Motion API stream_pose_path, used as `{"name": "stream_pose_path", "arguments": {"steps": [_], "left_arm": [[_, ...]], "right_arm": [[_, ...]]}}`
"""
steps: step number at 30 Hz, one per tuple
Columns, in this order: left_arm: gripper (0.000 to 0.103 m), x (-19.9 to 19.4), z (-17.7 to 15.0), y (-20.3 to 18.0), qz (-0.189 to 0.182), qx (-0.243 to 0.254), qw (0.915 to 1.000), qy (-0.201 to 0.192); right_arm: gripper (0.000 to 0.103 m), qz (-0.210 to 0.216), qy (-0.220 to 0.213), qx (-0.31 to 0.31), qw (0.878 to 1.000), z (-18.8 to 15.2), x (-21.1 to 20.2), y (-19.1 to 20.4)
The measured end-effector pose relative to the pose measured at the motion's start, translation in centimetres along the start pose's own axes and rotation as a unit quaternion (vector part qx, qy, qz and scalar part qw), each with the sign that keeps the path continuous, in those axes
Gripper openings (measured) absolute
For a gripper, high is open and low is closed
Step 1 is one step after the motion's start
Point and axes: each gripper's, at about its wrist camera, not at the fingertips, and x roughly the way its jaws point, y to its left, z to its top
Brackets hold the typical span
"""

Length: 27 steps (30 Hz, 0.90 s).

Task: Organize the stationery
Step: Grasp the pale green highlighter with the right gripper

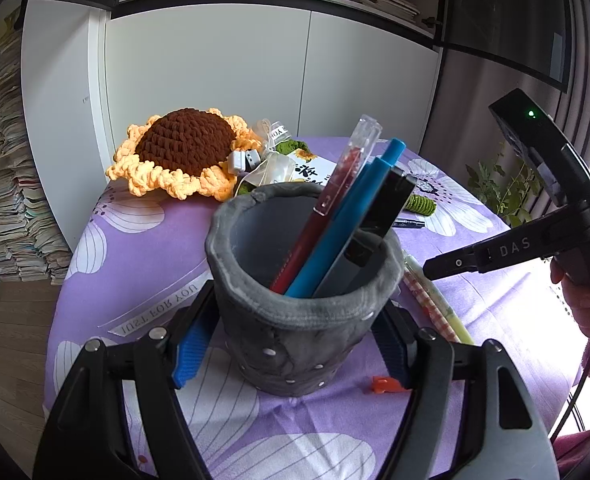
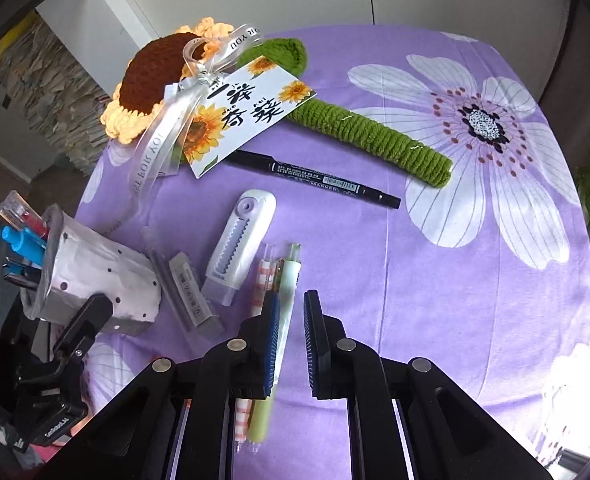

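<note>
1. My left gripper (image 1: 295, 344) is closed on the grey plush pen holder (image 1: 301, 280) — one blue pad pressed to each side of it.
2. The holder stands on the purple floral tablecloth (image 2: 375, 280) and carries a red pen (image 1: 327, 216), two blue pens (image 1: 347, 216) and a black marker (image 1: 379, 216), all leaning toward its right rim.
3. My right gripper (image 2: 289, 344) hangs with its jaws apart and nothing between the pads, just above a green pen (image 2: 287, 280) and a pink checked pen (image 2: 265, 280) lying side by side.
4. Left of those pens lie a white correction tape (image 2: 241, 240) and a grey eraser (image 2: 193, 296).
5. Farther back a black marker pen (image 2: 319, 178) lies flat — near a crocheted sunflower (image 2: 155, 76) with its card.
</note>
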Motion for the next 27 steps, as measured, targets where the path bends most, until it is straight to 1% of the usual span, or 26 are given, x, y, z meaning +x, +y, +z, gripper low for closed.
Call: {"name": "stream_pose_path", "arguments": {"steps": [2,4,7,9,11,13,16,18,22,24,27], "left_arm": [[0.072,0.0,0.0,0.0,0.0,-0.001,1.0,0.001],[0.072,0.0,0.0,0.0,0.0,-0.001,1.0,0.001],[0.072,0.0,0.0,0.0,0.0,-0.001,1.0,0.001],[0.072,0.0,0.0,0.0,0.0,-0.001,1.0,0.001],[0.072,0.0,0.0,0.1,0.0,0.0,1.0,0.0],[0.072,0.0,0.0,0.1,0.0,0.0,1.0,0.0],[0.072,0.0,0.0,0.1,0.0,0.0,1.0,0.0],[0.072,0.0,0.0,0.1,0.0,0.0,1.0,0.0],[0.072,0.0,0.0,0.1,-0.001,0.0,1.0,0.001],[0.072,0.0,0.0,0.1,0.0,0.0,1.0,0.0],[0.072,0.0,0.0,0.1,0.0,0.0,1.0,0.001]], "right_arm": [[0.011,0.002,0.007,-0.005,1.0,0.0,0.5,0.2],[0.011,-0.004,0.015,-0.014,1.0,-0.2,0.9,0.6],[0.011,-0.006,0.017,-0.022,1.0,-0.7,1.1,0.8],[0.011,-0.021,0.015,-0.027,0.999,-0.7,0.8,0.8],[0.011,-0.047,0.012,-0.032,0.998,-1.0,0.5,0.7],[0.011,-0.064,0.012,-0.03,0.997,-1.2,0.2,0.1],[0.011,-0.07,0.015,-0.022,0.997,-1.3,-0.1,-0.6],[0.011,-0.07,0.017,-0.015,0.997,-1.3,-0.2,-1.1],[0.011,-0.054,0.02,0.018,0.998,-0.6,-0.2,-2.3],[0.011,-0.057,0.023,0.026,0.998,-0.2,0.1,-2.6],[0.012,-0.049,0.029,0.035,0.998,0.1,0.7,-2.8]]}}
